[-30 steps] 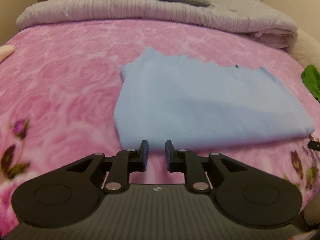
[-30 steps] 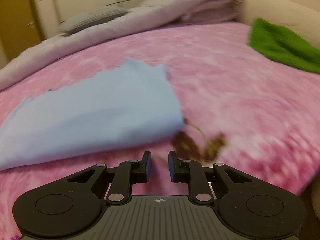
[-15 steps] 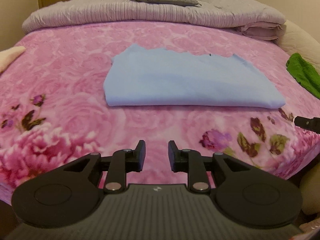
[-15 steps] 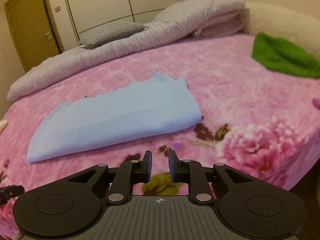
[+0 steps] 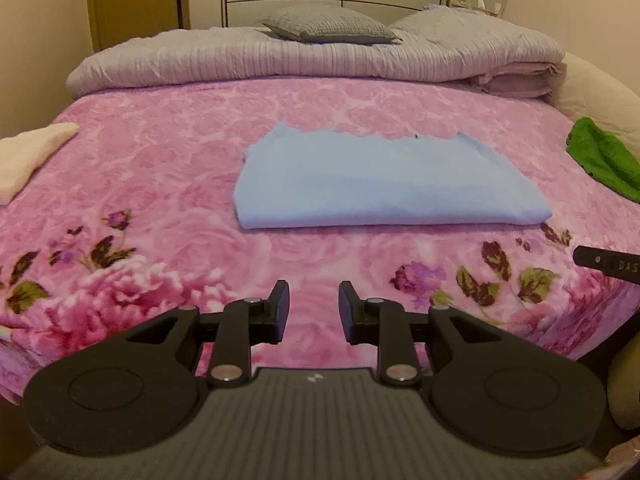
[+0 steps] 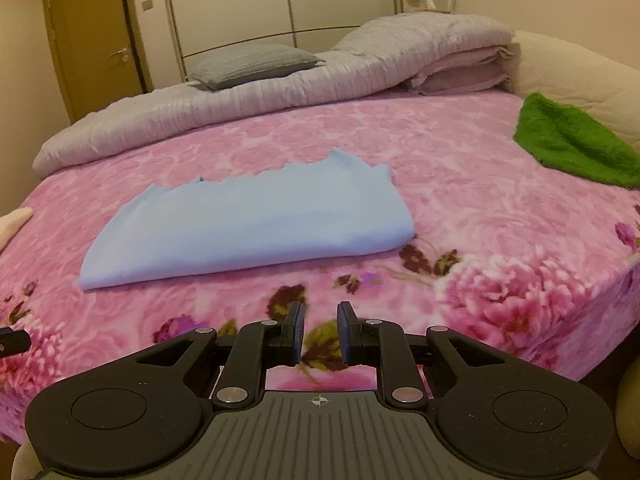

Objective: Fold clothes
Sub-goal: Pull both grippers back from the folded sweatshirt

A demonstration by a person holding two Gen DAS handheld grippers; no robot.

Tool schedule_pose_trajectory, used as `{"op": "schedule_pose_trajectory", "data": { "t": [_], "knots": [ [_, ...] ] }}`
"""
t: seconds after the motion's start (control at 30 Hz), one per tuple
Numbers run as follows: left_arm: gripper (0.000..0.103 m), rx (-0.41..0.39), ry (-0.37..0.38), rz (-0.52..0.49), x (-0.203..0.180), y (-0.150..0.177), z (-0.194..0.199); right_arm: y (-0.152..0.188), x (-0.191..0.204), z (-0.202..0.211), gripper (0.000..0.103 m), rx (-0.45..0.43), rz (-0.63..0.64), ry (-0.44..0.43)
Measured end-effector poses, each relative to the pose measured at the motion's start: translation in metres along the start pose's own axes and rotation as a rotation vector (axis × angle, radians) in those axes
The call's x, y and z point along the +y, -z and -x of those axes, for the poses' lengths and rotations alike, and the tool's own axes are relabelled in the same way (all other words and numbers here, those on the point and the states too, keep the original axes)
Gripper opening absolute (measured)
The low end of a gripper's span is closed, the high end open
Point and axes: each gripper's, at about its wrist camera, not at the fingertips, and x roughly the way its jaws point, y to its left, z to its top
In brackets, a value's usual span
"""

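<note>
A light blue garment (image 5: 384, 184) lies folded flat in the middle of the pink floral bed (image 5: 160, 184); in the right wrist view the blue garment (image 6: 256, 224) sits left of centre. My left gripper (image 5: 313, 300) hovers over the bed's near edge, well short of the garment, open with nothing between its fingers. My right gripper (image 6: 320, 322) is likewise back near the edge, its fingers a small gap apart and holding nothing. The tip of the right gripper shows at the right rim of the left wrist view.
A green cloth (image 6: 572, 144) lies at the bed's right side. A cream cloth (image 5: 28, 156) lies at the left side. A rolled grey quilt (image 5: 320, 60) and a grey pillow (image 5: 328, 28) fill the far end. A door (image 6: 96, 40) and wardrobe stand behind.
Both grippers have pulled back from the blue garment toward the bed's near edge, so the garment now looks smaller and farther. The left gripper's fingers have spread a little wider.
</note>
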Motion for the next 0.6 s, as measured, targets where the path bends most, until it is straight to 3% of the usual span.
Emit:
{"op": "schedule_pose_trajectory", "data": {
  "t": [0.27, 0.6],
  "knots": [
    [0.026, -0.002, -0.046, 0.027, 0.014, -0.001, 0.000, 0.005, 0.011, -0.018, 0.018, 0.031, 0.037, -0.019],
    [0.026, 0.033, -0.013, 0.018, 0.010, -0.009, -0.038, 0.000, 0.004, -0.046, 0.018, 0.052, 0.053, 0.034]
  ]
}}
